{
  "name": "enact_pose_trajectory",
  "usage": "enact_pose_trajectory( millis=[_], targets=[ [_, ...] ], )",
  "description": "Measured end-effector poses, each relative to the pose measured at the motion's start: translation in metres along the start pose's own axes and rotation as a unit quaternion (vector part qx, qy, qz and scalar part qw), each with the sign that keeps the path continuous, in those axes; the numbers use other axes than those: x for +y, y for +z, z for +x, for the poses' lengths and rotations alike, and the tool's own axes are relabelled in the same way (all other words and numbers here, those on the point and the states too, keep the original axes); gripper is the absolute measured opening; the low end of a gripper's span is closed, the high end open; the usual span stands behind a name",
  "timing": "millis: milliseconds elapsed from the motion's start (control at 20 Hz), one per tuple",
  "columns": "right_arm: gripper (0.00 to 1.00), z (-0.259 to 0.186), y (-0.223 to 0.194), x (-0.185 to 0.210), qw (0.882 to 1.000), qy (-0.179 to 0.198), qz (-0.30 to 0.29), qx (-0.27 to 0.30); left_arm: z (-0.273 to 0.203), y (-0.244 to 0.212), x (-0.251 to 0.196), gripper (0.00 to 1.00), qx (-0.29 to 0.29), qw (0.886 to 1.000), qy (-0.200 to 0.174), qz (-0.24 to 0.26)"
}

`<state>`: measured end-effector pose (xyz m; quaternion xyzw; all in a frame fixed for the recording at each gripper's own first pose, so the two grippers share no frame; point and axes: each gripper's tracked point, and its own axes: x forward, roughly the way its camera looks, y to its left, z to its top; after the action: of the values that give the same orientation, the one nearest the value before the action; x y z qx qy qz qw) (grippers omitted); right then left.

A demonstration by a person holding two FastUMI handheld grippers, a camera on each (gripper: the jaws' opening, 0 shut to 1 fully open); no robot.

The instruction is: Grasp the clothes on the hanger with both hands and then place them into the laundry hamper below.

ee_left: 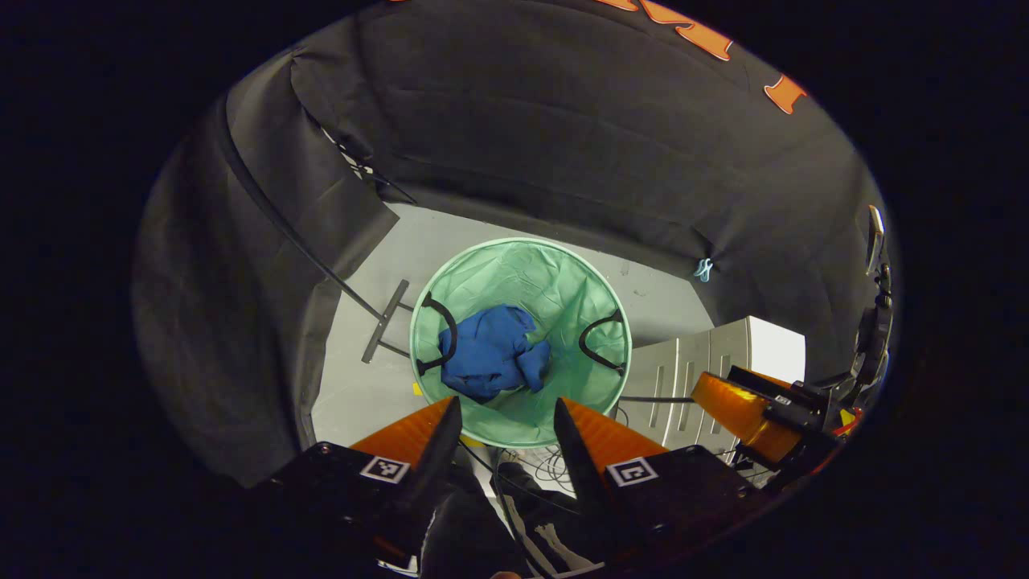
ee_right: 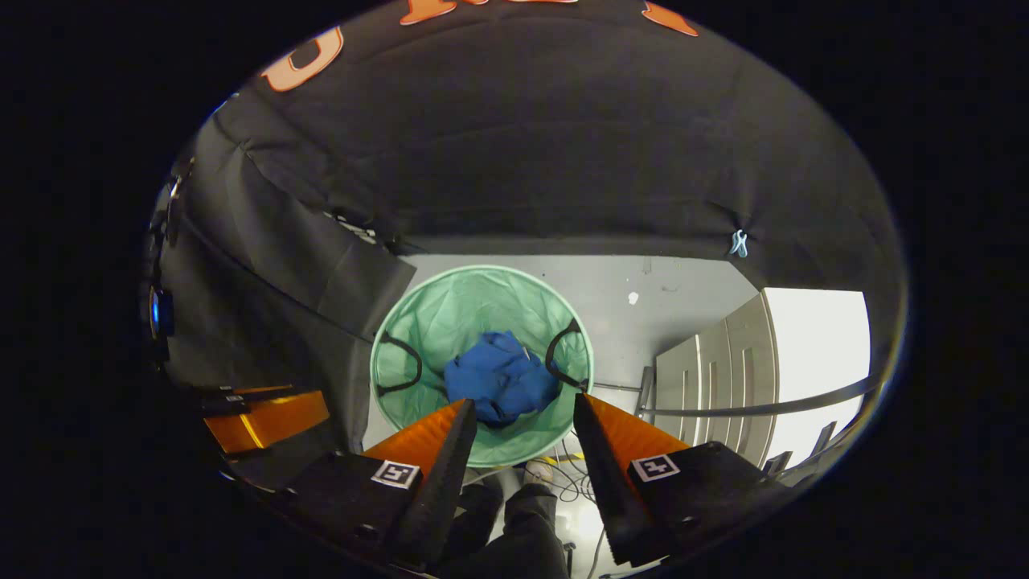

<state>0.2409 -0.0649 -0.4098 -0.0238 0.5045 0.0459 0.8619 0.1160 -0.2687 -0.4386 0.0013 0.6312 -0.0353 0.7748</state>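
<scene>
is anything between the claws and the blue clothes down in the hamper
Nothing visible does. The blue clothes lie crumpled in the bottom of the green hamper, whose mouth is open. The left claw and the right claw are both open above it, with only open air below them.

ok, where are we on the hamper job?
Looks essentially done: the blue garment lies crumpled inside the green hamper. Nothing in hand: the left gripper and the right gripper are open above it. No hanger visible to check.
</scene>
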Motion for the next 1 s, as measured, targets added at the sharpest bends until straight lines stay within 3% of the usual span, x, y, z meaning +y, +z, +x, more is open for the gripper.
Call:
enact_pose_trajectory(
  millis=[50,150,300,750,1000],
  targets=[
    [0.85,-0.006,0.003,0.0,1.0,0.001,0.0,-0.004,-0.001,0.001,0.002,0.82,-0.005,1.0,0.003,0.001],
    [0.84,-0.022,0.012,-0.006,1.0,-0.006,0.002,-0.026,-0.005,0.002,0.003,1.0,-0.015,1.0,0.008,0.008],
    [1.0,-0.045,0.023,-0.013,0.998,-0.011,0.0,-0.056,-0.013,0.008,0.002,0.96,-0.043,0.999,0.015,0.029],
    [0.99,-0.126,0.061,-0.026,0.989,-0.026,-0.029,-0.145,-0.061,0.029,-0.012,0.96,-0.129,0.989,0.014,0.065],
    [0.99,-0.172,0.094,-0.025,0.976,-0.024,-0.038,-0.212,-0.097,0.065,-0.027,0.96,-0.212,0.975,0.011,0.058]
  ],
)
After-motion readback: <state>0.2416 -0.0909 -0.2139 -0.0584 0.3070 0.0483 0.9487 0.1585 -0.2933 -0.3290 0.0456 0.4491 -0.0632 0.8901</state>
